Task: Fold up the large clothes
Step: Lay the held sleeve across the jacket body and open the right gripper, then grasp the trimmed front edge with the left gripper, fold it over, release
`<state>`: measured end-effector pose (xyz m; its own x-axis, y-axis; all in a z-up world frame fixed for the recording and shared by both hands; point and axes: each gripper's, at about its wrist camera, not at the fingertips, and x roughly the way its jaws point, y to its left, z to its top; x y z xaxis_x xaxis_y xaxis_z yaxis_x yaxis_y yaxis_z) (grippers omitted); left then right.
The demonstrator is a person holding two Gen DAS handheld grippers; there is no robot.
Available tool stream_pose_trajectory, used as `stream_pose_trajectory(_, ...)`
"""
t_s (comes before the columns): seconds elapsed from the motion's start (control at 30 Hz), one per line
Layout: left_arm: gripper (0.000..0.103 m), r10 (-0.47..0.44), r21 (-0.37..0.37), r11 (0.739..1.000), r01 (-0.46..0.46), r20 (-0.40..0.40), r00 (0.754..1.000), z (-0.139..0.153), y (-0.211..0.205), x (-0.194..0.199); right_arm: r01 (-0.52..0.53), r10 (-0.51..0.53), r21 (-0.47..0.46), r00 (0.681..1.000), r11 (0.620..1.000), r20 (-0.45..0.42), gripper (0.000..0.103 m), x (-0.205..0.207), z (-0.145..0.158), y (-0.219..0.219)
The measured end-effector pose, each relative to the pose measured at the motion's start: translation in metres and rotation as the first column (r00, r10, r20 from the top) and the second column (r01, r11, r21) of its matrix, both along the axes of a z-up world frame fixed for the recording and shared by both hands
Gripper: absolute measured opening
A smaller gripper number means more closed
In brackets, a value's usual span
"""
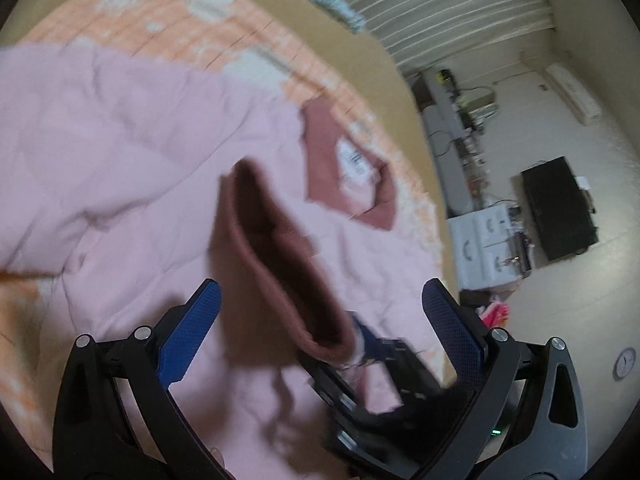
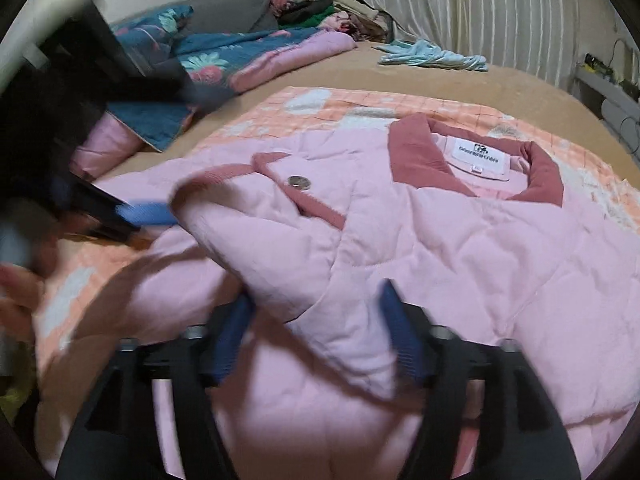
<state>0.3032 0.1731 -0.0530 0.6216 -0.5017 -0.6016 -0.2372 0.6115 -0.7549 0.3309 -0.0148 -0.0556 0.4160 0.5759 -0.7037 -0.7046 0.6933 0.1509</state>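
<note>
Your left gripper point(image 1: 320, 312) stands released, its blue pads point(image 1: 188, 336) spread wide with the dark rose cuff point(image 1: 280, 264) hanging between them, touching neither pad as far as the blur allows. Your right gripper point(image 2: 316, 332) is clenched on a fold of the sleeve point(image 2: 288, 264), the pink quilted cloth bunched between its blue fingers point(image 2: 400, 332). The jacket point(image 2: 500, 264) lies spread on an orange checked blanket point(image 2: 340, 104) over the tan bed point(image 2: 440, 80), its rose collar point(image 2: 416, 160) and white label point(image 2: 478, 152) at the far side. A metal button point(image 2: 299, 182) shows on the flap. A blue floral quilt point(image 2: 224, 56) lies far left, a light blue garment point(image 2: 432, 56) near the striped curtain point(image 2: 480, 12).
</note>
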Motion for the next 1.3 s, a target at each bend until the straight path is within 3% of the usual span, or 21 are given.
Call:
stream_pose_trajectory(0.13, 0.094, -0.021, -0.01, 1.0, 0.021, -0.057, 0.998, -0.026, -0.011, 0.003, 0.009, -0.009, 0.058, 1.0, 0.998, -0.006, 0.083, -0.012, 0.012, -0.03)
stream_pose_trajectory(0.2, 0.093, -0.031, 0.022, 0.999, 0.032, -0.06, 0.998, -0.03, -0.02, 0.005, 0.041, -0.041, 0.062, 0.999, 0.997, -0.002, 0.083, -0.015, 0.016, -0.049)
stream_pose_trajectory(0.27, 0.082, -0.044, 0.072, 0.996, 0.049, -0.063, 0.997, -0.033, -0.027, 0.009, 0.077, -0.077, 0.061, 0.997, 0.995, 0.0, 0.083, -0.014, 0.017, -0.068)
stream_pose_trajectory(0.4, 0.024, -0.083, 0.252, 0.963, 0.099, -0.075, 0.994, -0.029, -0.049, 0.013, 0.189, -0.189, 0.054, 0.982, 0.98, 0.001, 0.083, -0.01, 0.019, -0.115)
stream_pose_trajectory(0.5, 0.014, -0.127, 0.392, 0.91, 0.131, -0.035, 0.991, -0.005, -0.062, 0.014, 0.292, -0.292, 0.046, 0.956, 0.955, -0.008, 0.083, -0.001, 0.018, -0.15)
stream_pose_trajectory(0.67, 0.014, -0.14, 0.511, 0.857, 0.069, 0.1, 0.985, 0.056, -0.059, 0.017, 0.438, -0.436, 0.071, 0.899, 0.896, -0.038, 0.083, 0.018, 0.016, -0.203)
stream_pose_trajectory(0.77, 0.012, -0.135, 0.565, 0.824, 0.05, 0.109, 0.985, 0.065, -0.056, 0.023, 0.498, -0.494, 0.084, 0.867, 0.863, -0.063, 0.083, 0.031, 0.017, -0.225)
stream_pose_trajectory(0.87, 0.012, -0.12, 0.585, 0.808, 0.071, 0.045, 0.992, 0.042, -0.045, 0.032, 0.511, -0.507, 0.068, 0.86, 0.857, -0.06, 0.083, 0.04, 0.017, -0.228)
stream_pose_trajectory(1.0, 0.013, -0.088, 0.546, 0.831, 0.106, -0.059, 0.994, -0.003, -0.034, 0.034, 0.494, -0.492, 0.019, 0.869, 0.869, -0.053, 0.083, 0.056, 0.013, -0.219)
stream_pose_trajectory(1.2, 0.021, -0.084, 0.547, 0.829, 0.121, -0.093, 0.992, -0.026, -0.032, 0.026, 0.456, -0.461, -0.076, 0.886, 0.887, -0.055, 0.083, 0.077, -0.004, -0.202)
stream_pose_trajectory(1.3, 0.025, -0.089, 0.568, 0.813, 0.128, -0.096, 0.991, -0.026, -0.033, 0.024, 0.47, -0.482, -0.152, 0.875, 0.869, -0.052, 0.083, 0.085, -0.018, -0.201)
